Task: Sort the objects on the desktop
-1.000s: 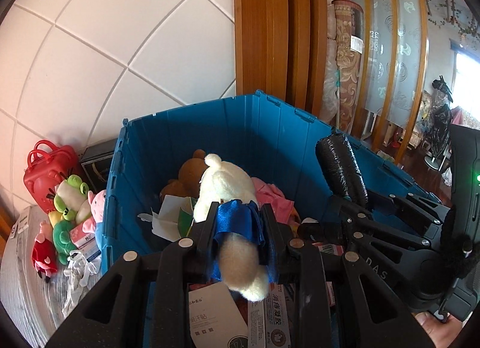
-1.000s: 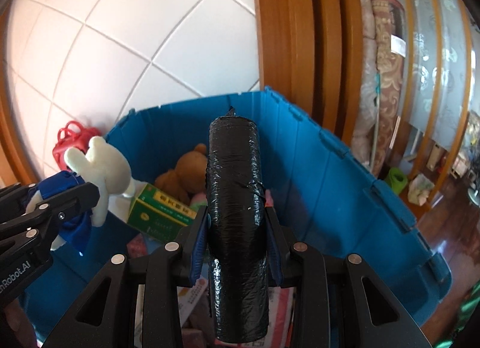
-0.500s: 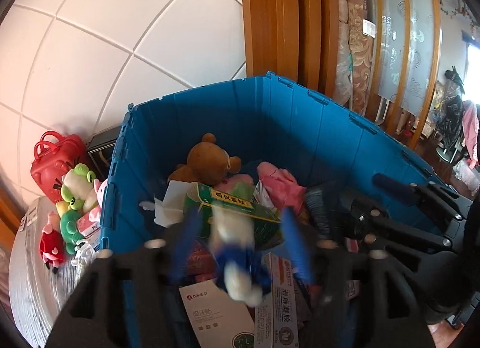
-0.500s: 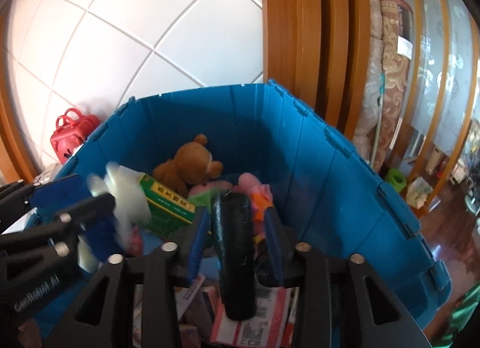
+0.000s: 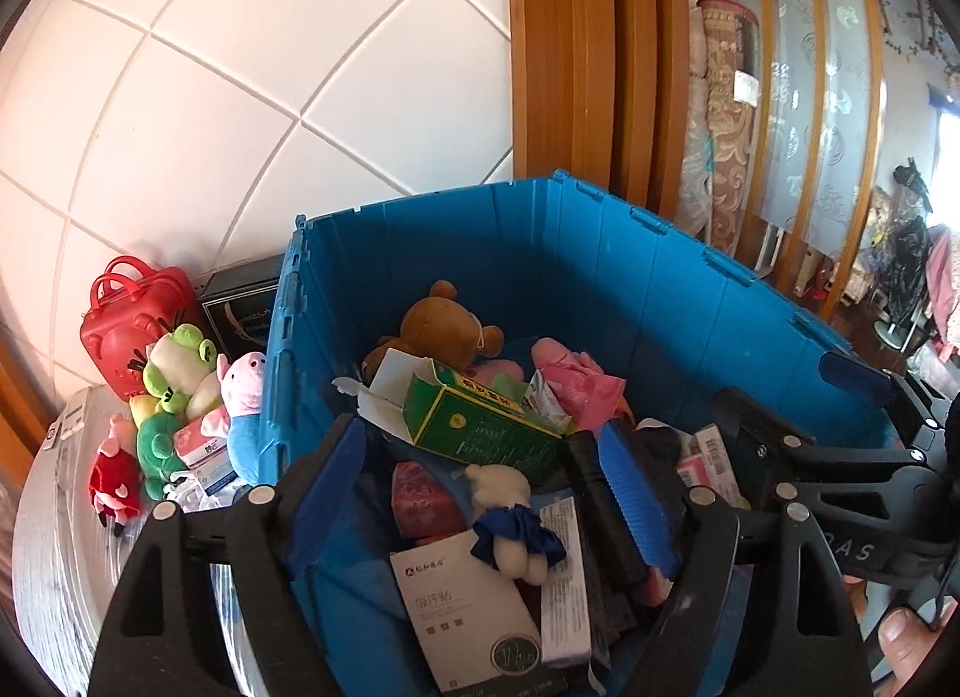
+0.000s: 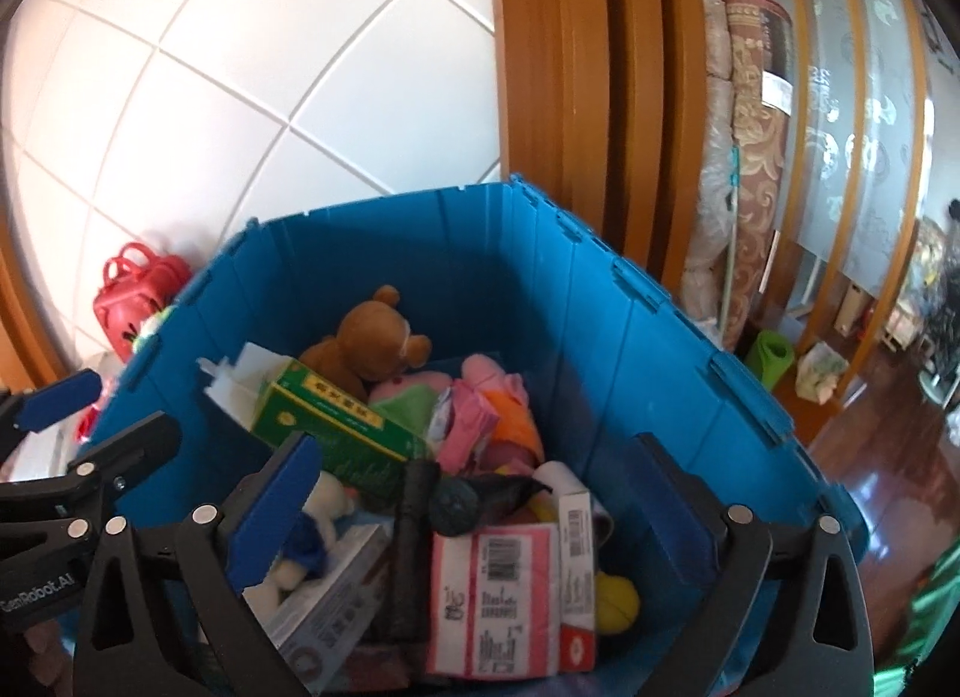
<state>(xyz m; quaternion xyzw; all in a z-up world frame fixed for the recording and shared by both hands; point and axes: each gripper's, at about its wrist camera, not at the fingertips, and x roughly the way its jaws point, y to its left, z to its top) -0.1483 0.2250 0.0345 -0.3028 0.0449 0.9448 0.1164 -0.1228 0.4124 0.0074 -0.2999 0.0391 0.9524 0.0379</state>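
Note:
A blue plastic crate (image 5: 600, 277) (image 6: 600, 349) holds a heap of sorted objects. My left gripper (image 5: 486, 493) is open and empty above it. A white plush in a blue dress (image 5: 510, 511) (image 6: 300, 541) lies loose on boxes below it. My right gripper (image 6: 474, 493) is open and empty. A black wrapped roll (image 6: 414, 553) (image 5: 600, 511) lies in the crate under it. A brown teddy bear (image 5: 444, 325) (image 6: 372, 343), a green box (image 5: 480, 427) (image 6: 336, 421) and pink plush (image 6: 480, 409) lie further back.
Left of the crate, on a white surface (image 5: 54, 547), sit a red toy case (image 5: 132, 307), green frog plush (image 5: 174, 361), a pink pig plush (image 5: 246, 397) and a small red plush (image 5: 114, 481). A tiled wall (image 5: 240, 96) and wooden frame (image 5: 570, 66) stand behind.
Both grippers opened over the crate. The white plush dropped from the left one and the black roll from the right one; both now lie in the crate.

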